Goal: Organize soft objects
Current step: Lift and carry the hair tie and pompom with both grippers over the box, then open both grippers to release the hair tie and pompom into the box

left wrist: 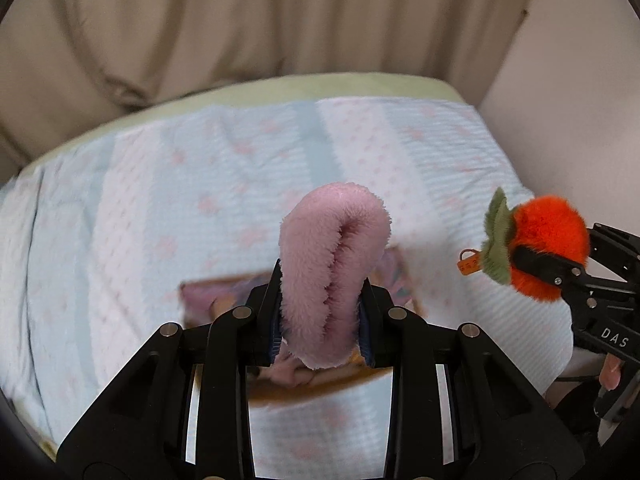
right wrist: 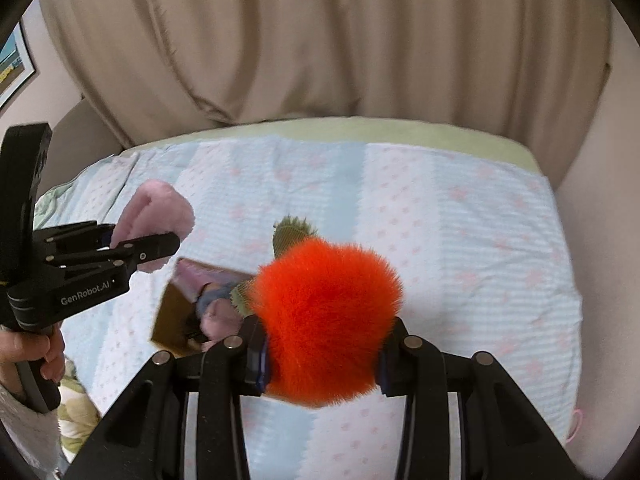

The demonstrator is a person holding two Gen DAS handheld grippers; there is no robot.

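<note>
The left gripper (left wrist: 320, 312) pinched a folded pink plush piece (left wrist: 334, 256) while the right gripper (right wrist: 320, 354) clamped a fluffy orange fruit toy (right wrist: 326, 314) with green leaves — both held above a cardboard box (right wrist: 170, 316) on the blue-and-white bedspread (right wrist: 460, 248). Placing them well would likely mean lowering each squarely over the box before letting go — soft, springy fur could catch on the pads. Beige curtains (right wrist: 320, 40) hung behind.
</note>
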